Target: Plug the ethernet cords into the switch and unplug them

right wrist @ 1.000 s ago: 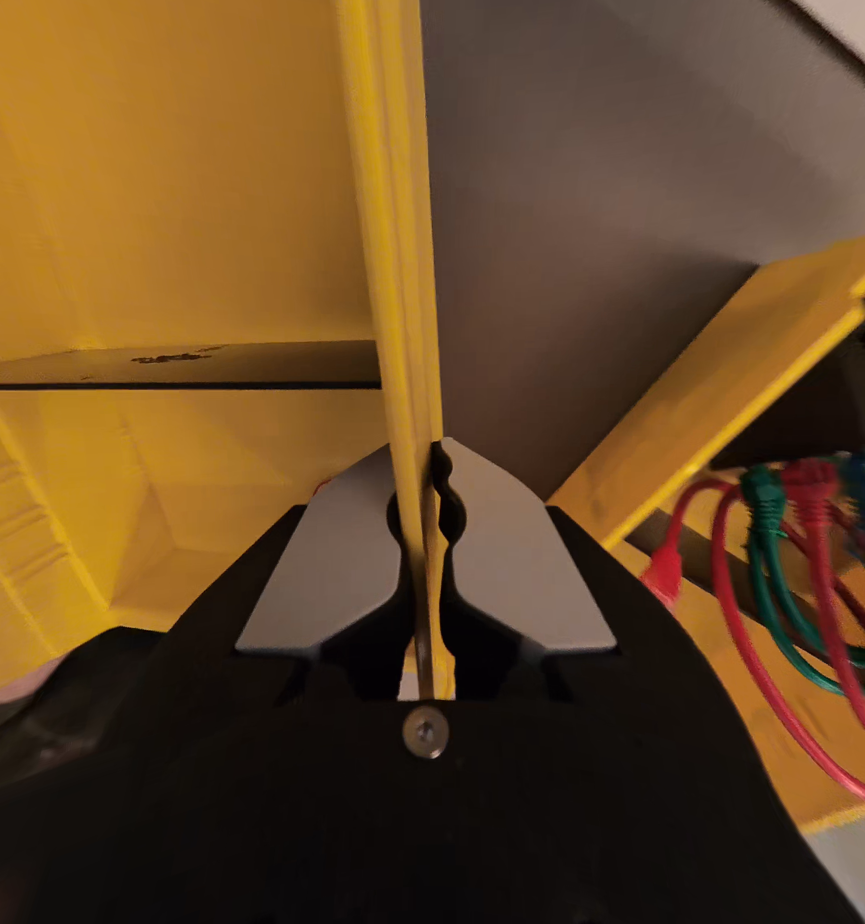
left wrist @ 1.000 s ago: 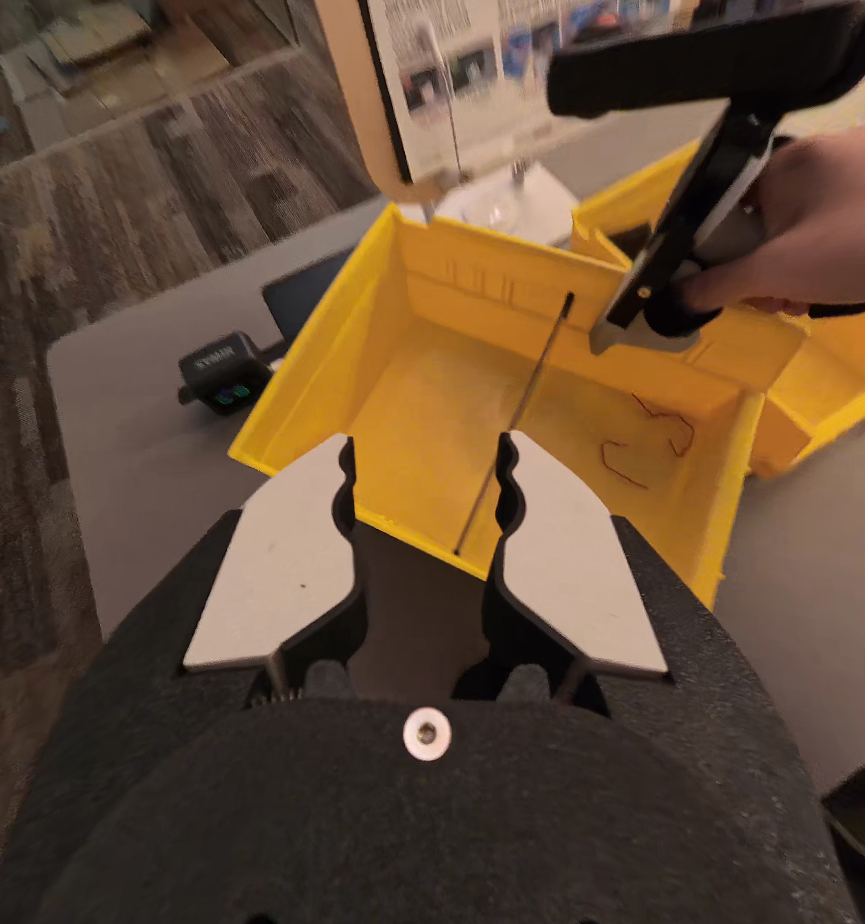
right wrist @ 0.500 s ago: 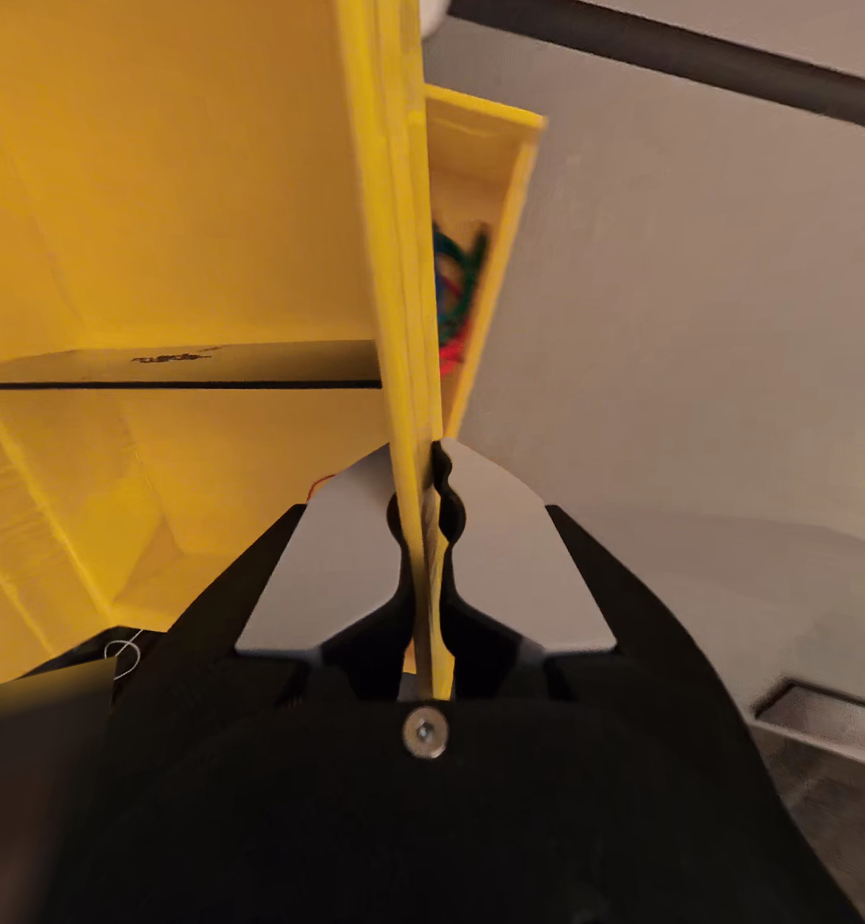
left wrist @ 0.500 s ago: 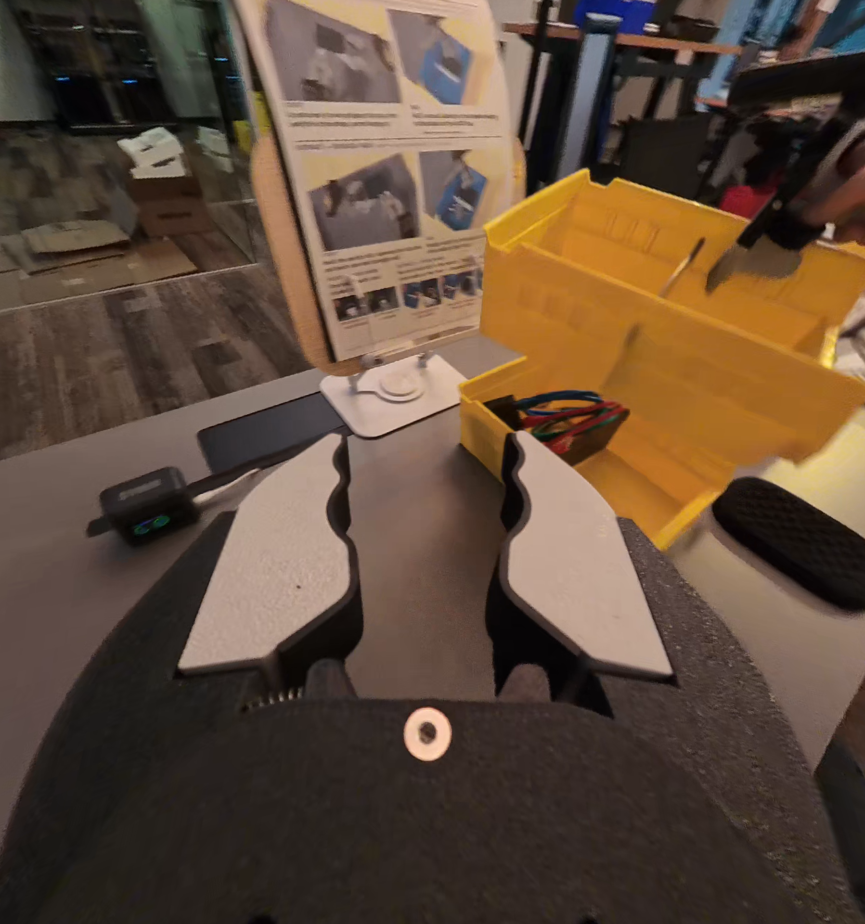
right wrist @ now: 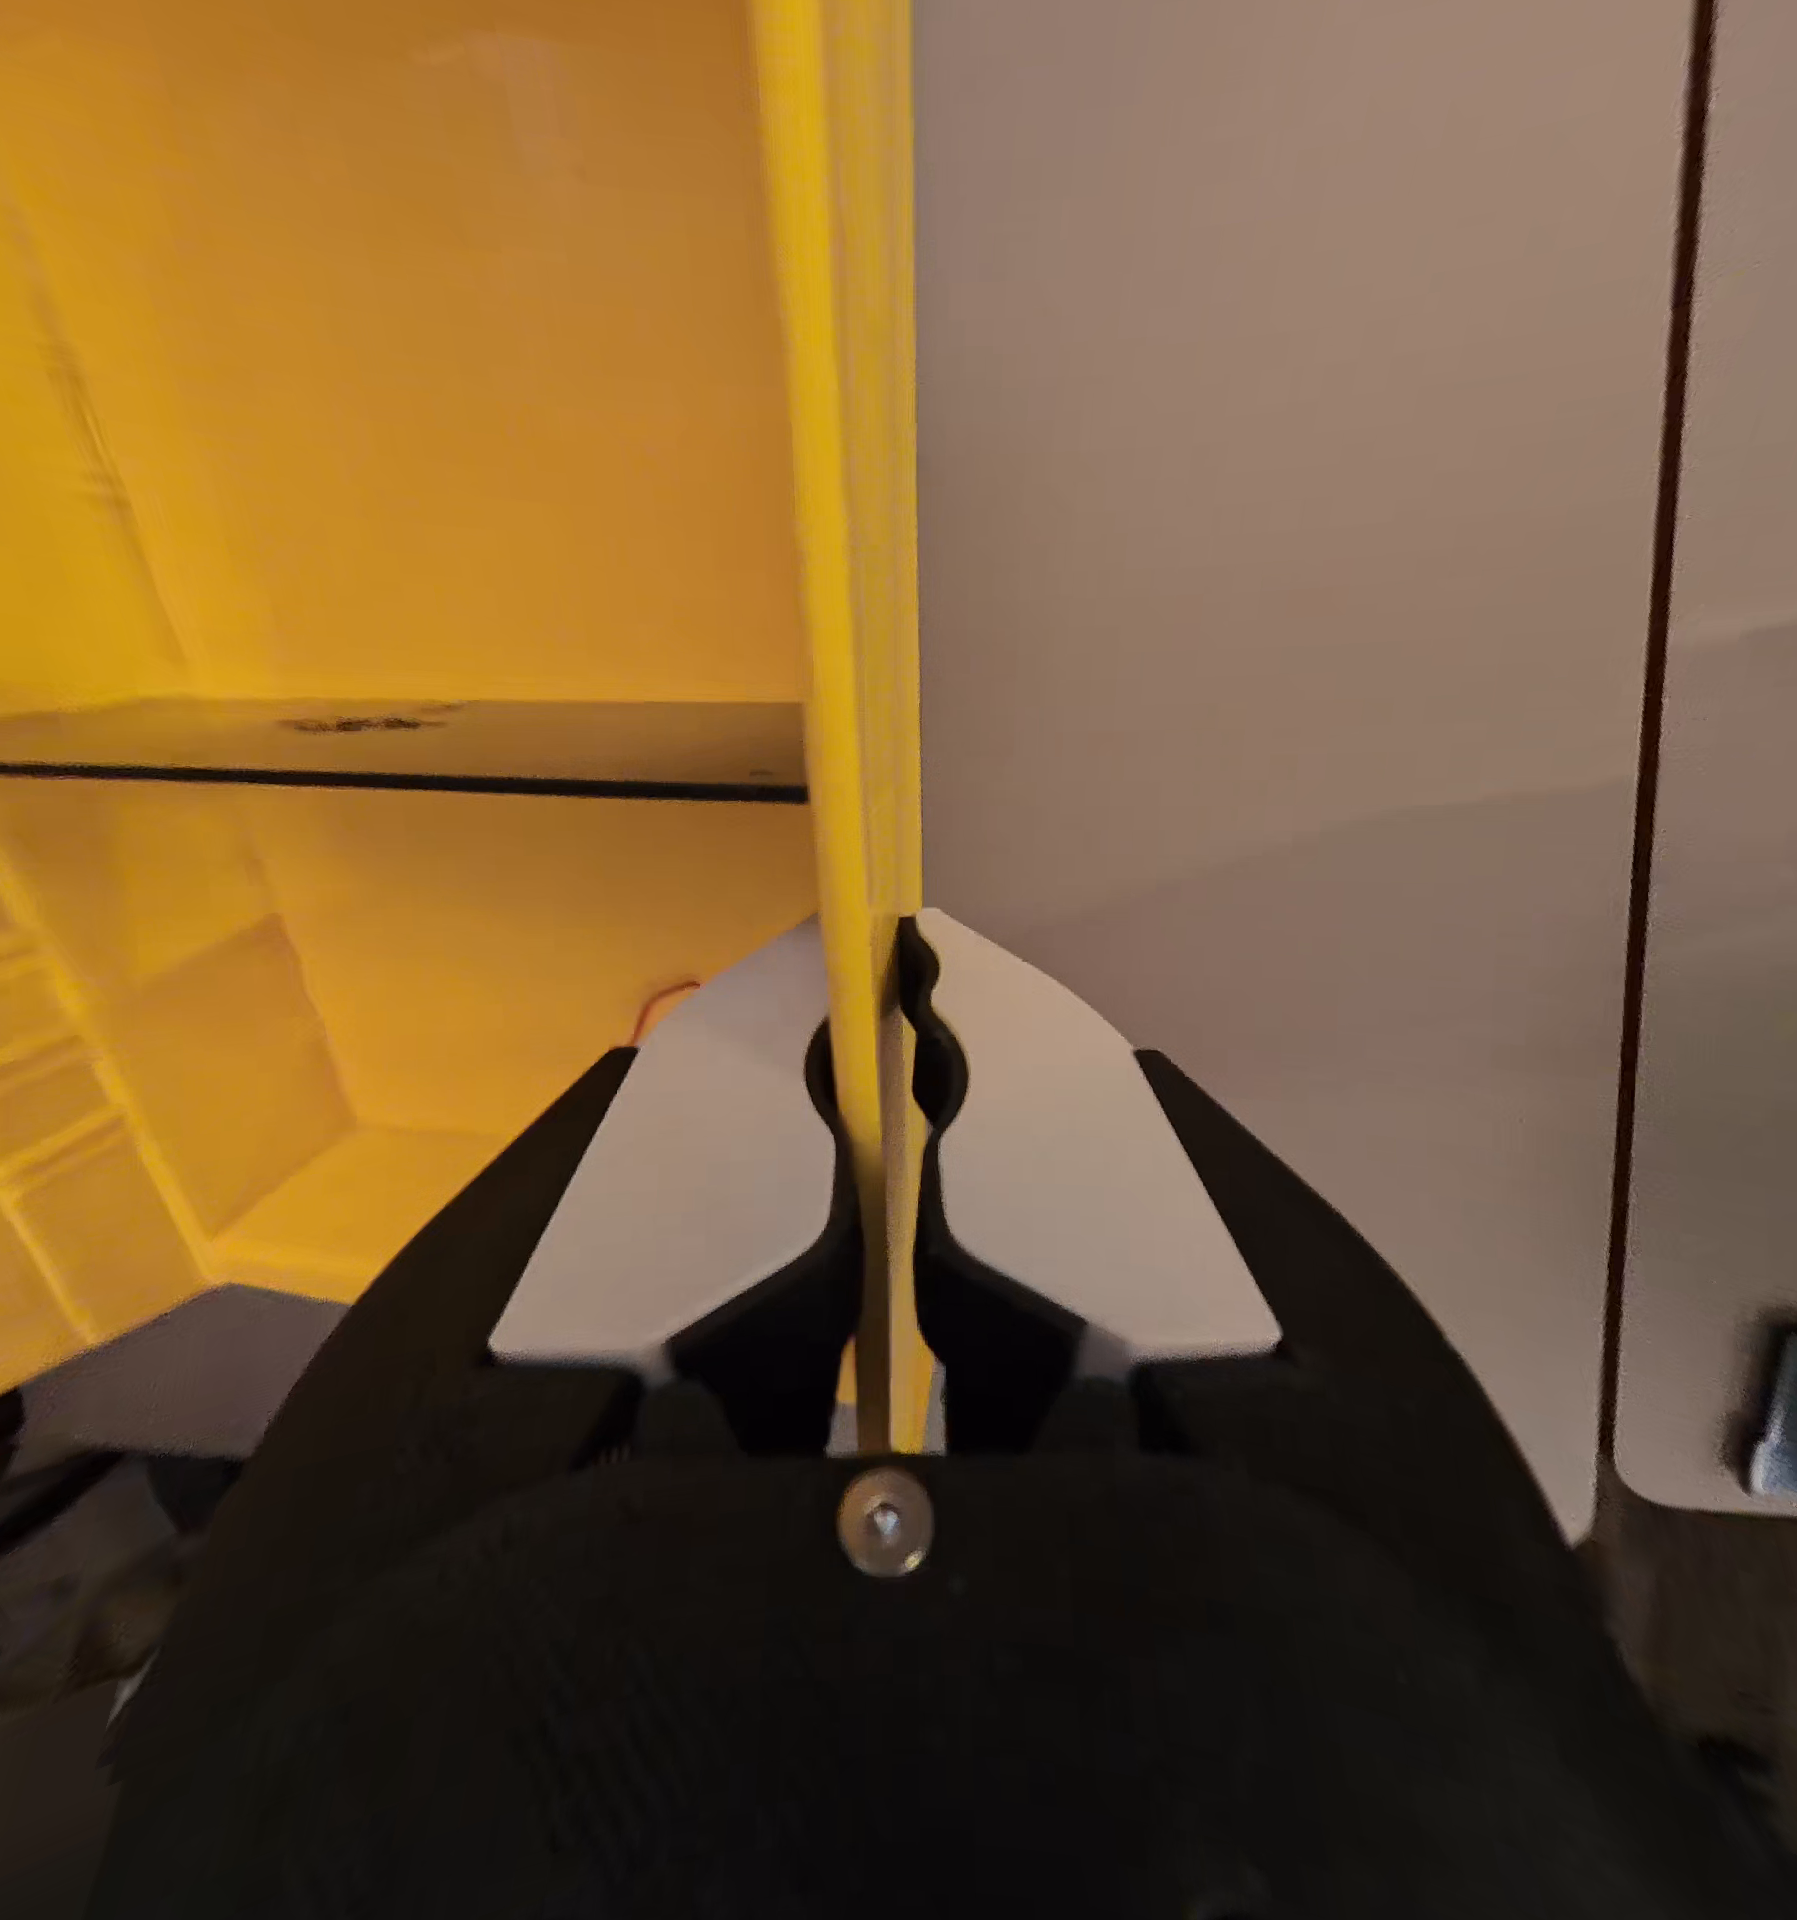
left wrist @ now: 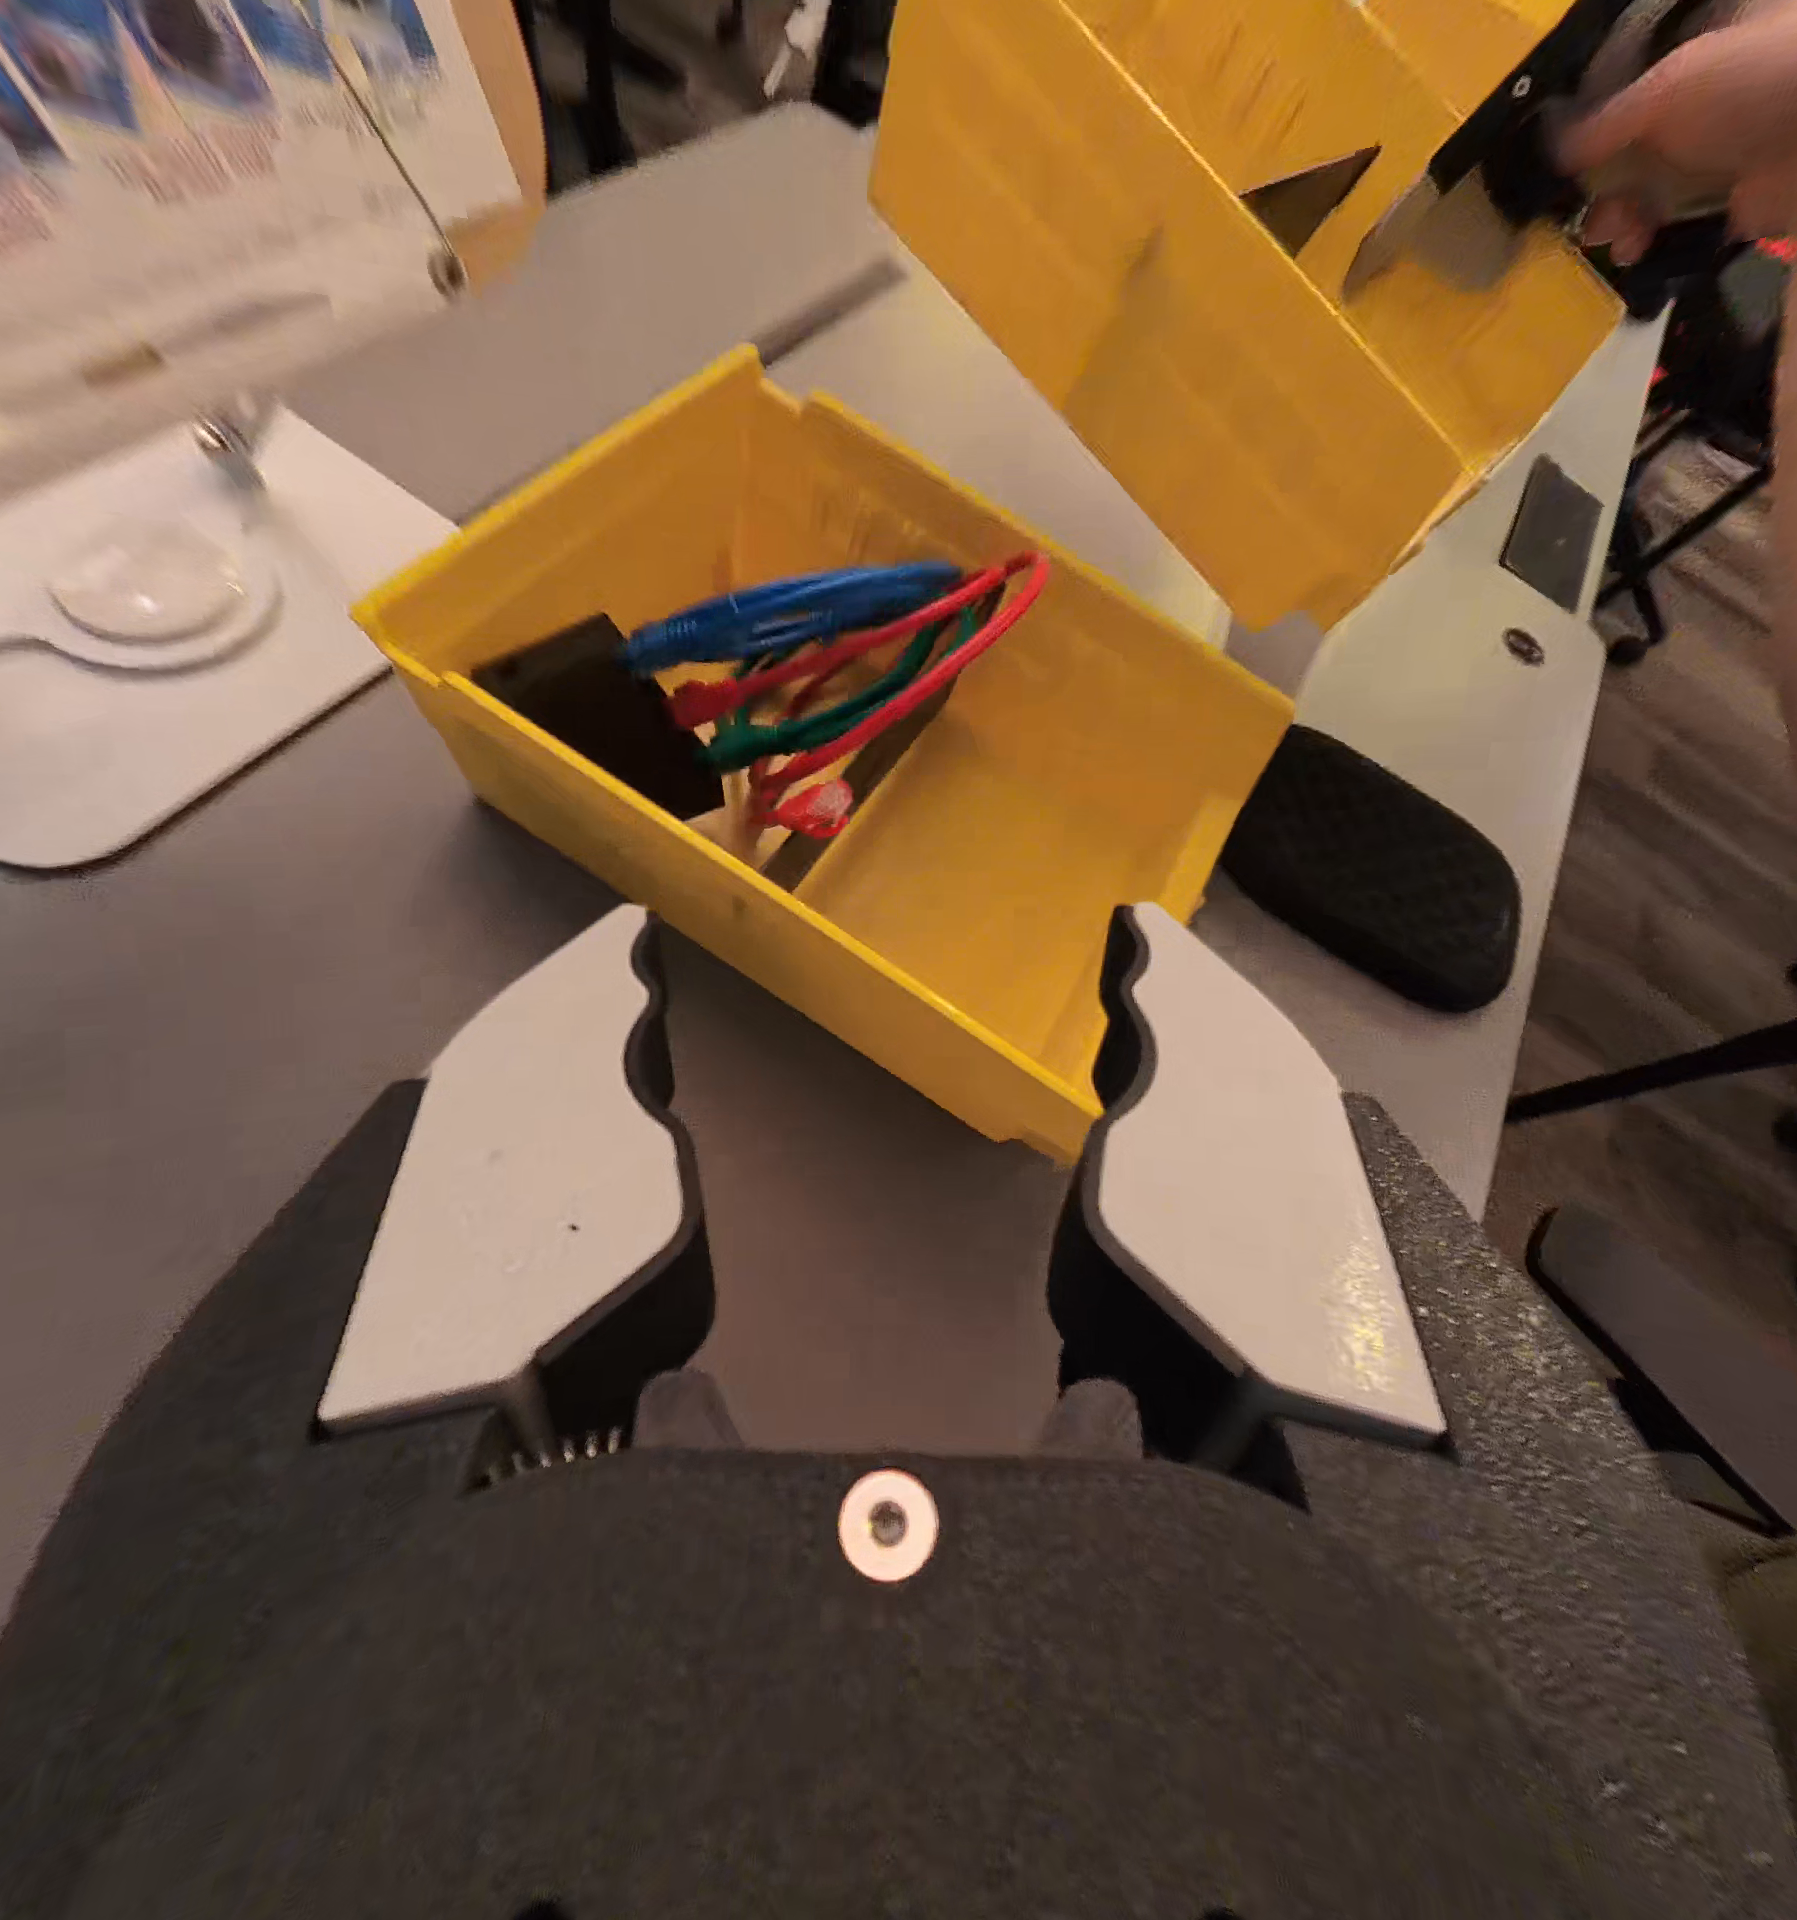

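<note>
Left gripper (left wrist: 878, 1023), spread and empty, faces the switch (left wrist: 603, 712) and ethernet cords (left wrist: 821, 665) straight ahead; right gripper (right wrist: 878, 1049) pinches the lifted yellow bin (right wrist: 852, 520) well aside

The empty yellow bin (left wrist: 1185, 312) clamped in the right gripper (right wrist: 878, 935) is now lifted up and off to the right, uncovering a second yellow bin (left wrist: 873, 966) of coloured ethernet cords (left wrist: 821, 665) just ahead of the left gripper (left wrist: 878, 925), whose fingers have spread wider.
</note>
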`<state>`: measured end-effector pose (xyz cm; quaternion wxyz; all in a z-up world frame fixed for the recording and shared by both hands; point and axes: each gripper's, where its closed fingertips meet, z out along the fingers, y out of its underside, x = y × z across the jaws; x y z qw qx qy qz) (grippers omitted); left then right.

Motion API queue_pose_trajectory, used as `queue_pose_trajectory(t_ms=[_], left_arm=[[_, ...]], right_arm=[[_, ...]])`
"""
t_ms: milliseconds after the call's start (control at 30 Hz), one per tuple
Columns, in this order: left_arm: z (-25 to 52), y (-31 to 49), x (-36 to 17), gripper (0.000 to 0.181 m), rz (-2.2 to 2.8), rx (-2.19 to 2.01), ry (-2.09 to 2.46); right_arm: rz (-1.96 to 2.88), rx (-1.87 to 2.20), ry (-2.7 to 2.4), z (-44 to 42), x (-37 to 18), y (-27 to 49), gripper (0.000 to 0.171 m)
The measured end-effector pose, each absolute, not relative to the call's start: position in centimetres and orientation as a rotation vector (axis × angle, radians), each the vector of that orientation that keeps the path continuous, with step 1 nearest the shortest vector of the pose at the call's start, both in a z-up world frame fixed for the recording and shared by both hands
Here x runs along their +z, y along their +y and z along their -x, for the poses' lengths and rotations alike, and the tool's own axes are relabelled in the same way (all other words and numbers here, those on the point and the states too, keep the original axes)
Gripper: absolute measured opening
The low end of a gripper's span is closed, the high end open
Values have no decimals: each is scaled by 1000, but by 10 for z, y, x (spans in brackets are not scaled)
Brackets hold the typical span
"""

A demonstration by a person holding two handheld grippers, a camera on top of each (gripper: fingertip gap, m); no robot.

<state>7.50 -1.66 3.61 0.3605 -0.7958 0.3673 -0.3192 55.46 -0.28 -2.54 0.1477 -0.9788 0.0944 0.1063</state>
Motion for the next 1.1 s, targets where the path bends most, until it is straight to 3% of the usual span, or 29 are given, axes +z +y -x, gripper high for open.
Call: queue_pose_trajectory(t_ms=[100, 267, 500, 833, 1100], left_arm=[[-79, 12, 9, 66, 2118, -872, 829], [-92, 6, -23, 69, 2228, -1039, 851], [-94, -9, -47, 71, 2388, -1012, 893], [-89, -3, -76, 79, 2868, -460, 820], [-103, 1, -98, 46, 3098, -237, 810]], right_arm=[[2809, 246, 284, -566, -51, 4, 5], [2823, 135, 169, -572, -85, 9, 7], [2850, 483, 141, -532, -124, 26, 9], [2859, 624, 108, -519, -118, 15, 16], [2790, 725, 219, -532, -117, 8, 20]])
